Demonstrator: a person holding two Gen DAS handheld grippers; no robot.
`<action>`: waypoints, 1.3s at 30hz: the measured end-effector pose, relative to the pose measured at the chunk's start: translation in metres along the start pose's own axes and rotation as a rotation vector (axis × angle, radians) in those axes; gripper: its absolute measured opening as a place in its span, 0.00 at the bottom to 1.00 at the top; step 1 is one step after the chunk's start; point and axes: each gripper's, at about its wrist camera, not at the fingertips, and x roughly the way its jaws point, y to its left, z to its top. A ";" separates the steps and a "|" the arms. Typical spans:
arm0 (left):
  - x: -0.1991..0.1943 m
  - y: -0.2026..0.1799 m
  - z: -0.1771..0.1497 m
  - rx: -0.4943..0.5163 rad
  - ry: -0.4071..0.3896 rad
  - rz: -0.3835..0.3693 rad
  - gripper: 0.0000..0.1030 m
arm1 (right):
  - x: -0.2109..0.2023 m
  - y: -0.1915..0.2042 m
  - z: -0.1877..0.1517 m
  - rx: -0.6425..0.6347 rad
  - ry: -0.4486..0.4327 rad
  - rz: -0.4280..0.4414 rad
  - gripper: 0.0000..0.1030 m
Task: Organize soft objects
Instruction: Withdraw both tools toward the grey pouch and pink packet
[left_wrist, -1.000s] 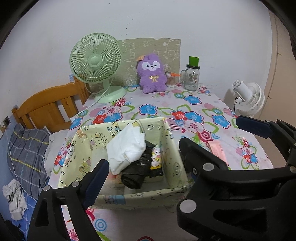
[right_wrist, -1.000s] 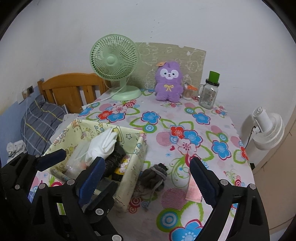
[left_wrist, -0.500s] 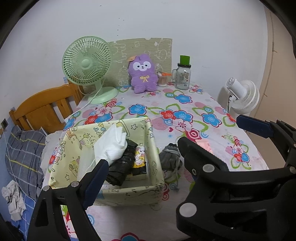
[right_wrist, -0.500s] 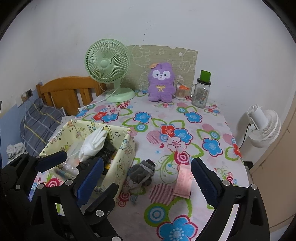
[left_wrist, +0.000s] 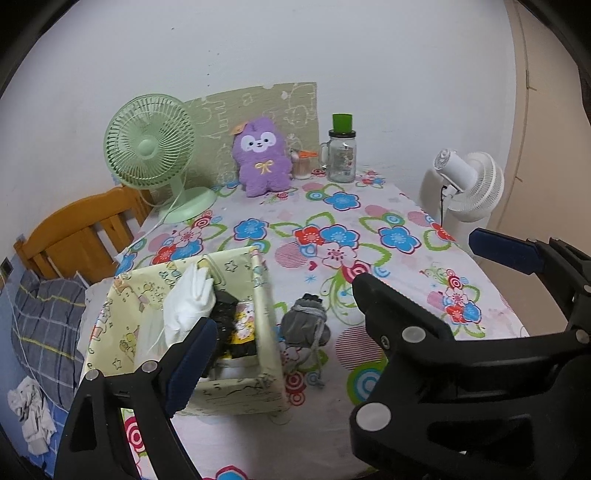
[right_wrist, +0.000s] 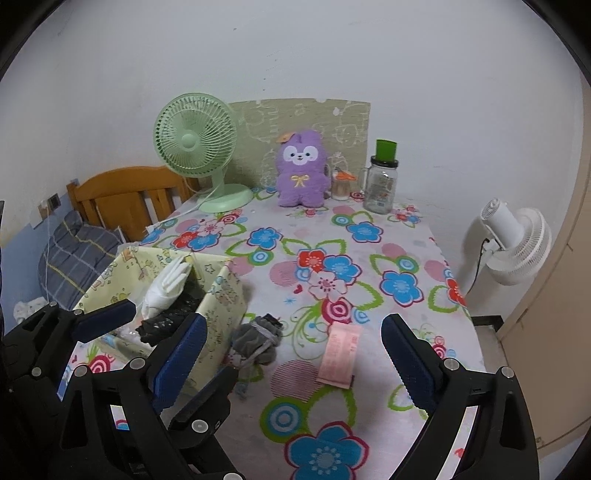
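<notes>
Nearest the right wrist camera, the right gripper (right_wrist: 291, 354) stands with its blue-padded jaws wide apart and nothing between them, above the flowered worktop (right_wrist: 369, 236). The left gripper (left_wrist: 332, 306) is likewise spread and empty. A grey bundle of soft cloth (right_wrist: 258, 338) (crumpled, with a cord trailing from it) lies on the worktop at about 11 o'clock from the right gripper's midpoint, just inside its left pad, touching nothing but the cloth beneath. Just beside the bundle at 3 o'clock lies a flat pink packet (right_wrist: 340, 354). At 9 o'clock of the bundle, close against it, stands a pale yellow fabric box (right_wrist: 225, 295) holding a white glove (right_wrist: 166, 288) upright over a black crinkled bag (right_wrist: 166, 317). Farther off, at 12 o'clock by the wall, sit a purple plush toy (right_wrist: 301, 171), a green fan (right_wrist: 195, 144) and a glass jar (right_wrist: 380, 184).
</notes>
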 end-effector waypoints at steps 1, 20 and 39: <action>0.000 -0.003 0.000 0.003 0.000 -0.004 0.89 | 0.000 -0.003 -0.001 0.004 0.000 -0.004 0.94; 0.030 -0.039 0.007 0.030 0.034 -0.066 0.89 | 0.018 -0.053 -0.015 0.083 0.037 -0.038 0.94; 0.076 -0.054 0.010 0.015 0.098 -0.079 0.89 | 0.062 -0.077 -0.021 0.109 0.115 -0.037 0.94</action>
